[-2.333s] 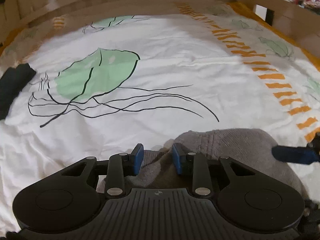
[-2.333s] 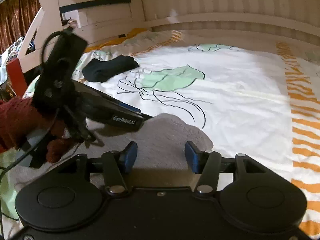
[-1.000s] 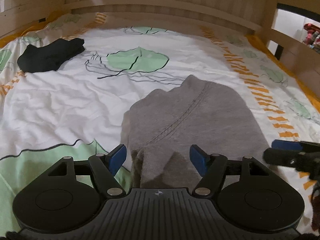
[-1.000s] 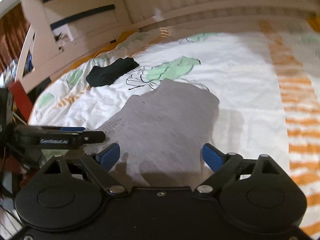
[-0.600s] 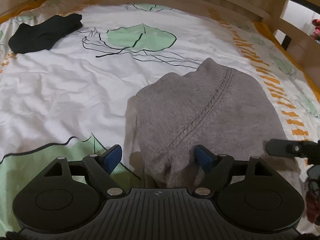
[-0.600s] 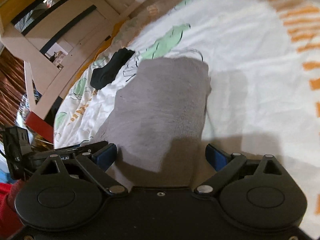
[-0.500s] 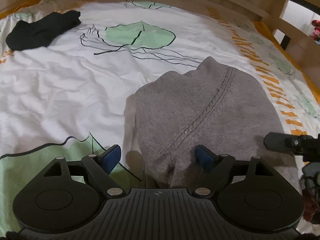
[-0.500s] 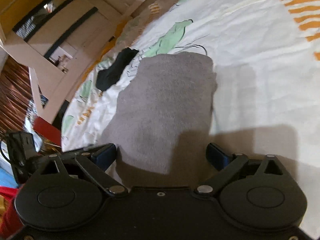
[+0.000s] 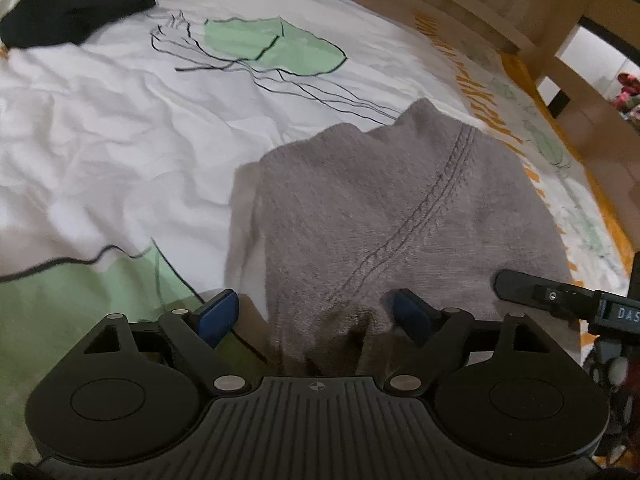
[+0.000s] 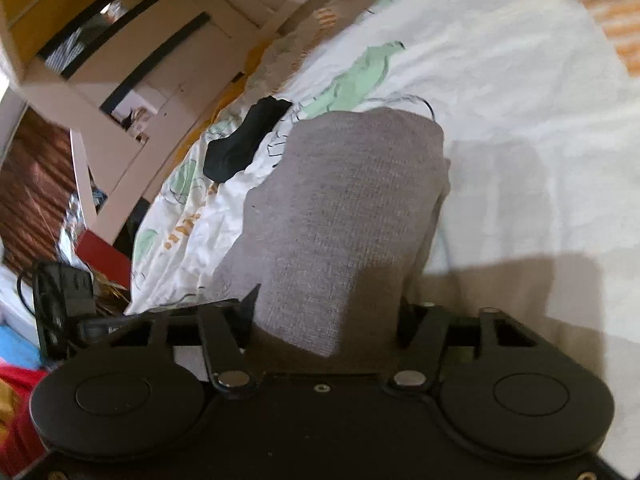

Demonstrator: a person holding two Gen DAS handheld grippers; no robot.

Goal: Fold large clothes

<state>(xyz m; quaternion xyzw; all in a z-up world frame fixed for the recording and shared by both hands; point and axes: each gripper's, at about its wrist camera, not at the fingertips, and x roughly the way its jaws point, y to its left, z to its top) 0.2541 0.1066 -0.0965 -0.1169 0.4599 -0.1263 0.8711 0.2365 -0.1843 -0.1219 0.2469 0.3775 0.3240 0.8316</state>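
Grey knit sweater [image 9: 392, 216] lies folded on the bed, spreading out ahead of the left gripper [image 9: 316, 316] and tapering away to a small peak at its far end. A raised cable seam runs diagonally across its upper layer, from near the right blue pad up toward that peak. The left gripper has its fingers spread wide: the left pad [image 9: 218, 314] sits over the green-printed duvet cover [image 9: 120, 152] just off the sweater's near-left edge, while the right pad lies against the bunched, shadowed near edge of the knit, which sits between the two fingers without being pinched.

From the right wrist view, the sweater [image 10: 344, 216] fills the space directly ahead of the right gripper [image 10: 328, 316], and its near end rises over the fingers and hides their tips. The fingers stand well apart there, with cloth lying between them; whether they press on it cannot be told. The duvet cover [image 10: 520, 92] stretches off to the right of that gripper, white with a green leaf print.

Well beyond the left gripper, to its far left, a black garment [image 9: 76, 8] lies crumpled on the cover. The wooden bed frame [image 9: 520, 4] runs along the far side. At the right edge of the left wrist view, the dark body of the other tool reaches in over the sweater's right margin.
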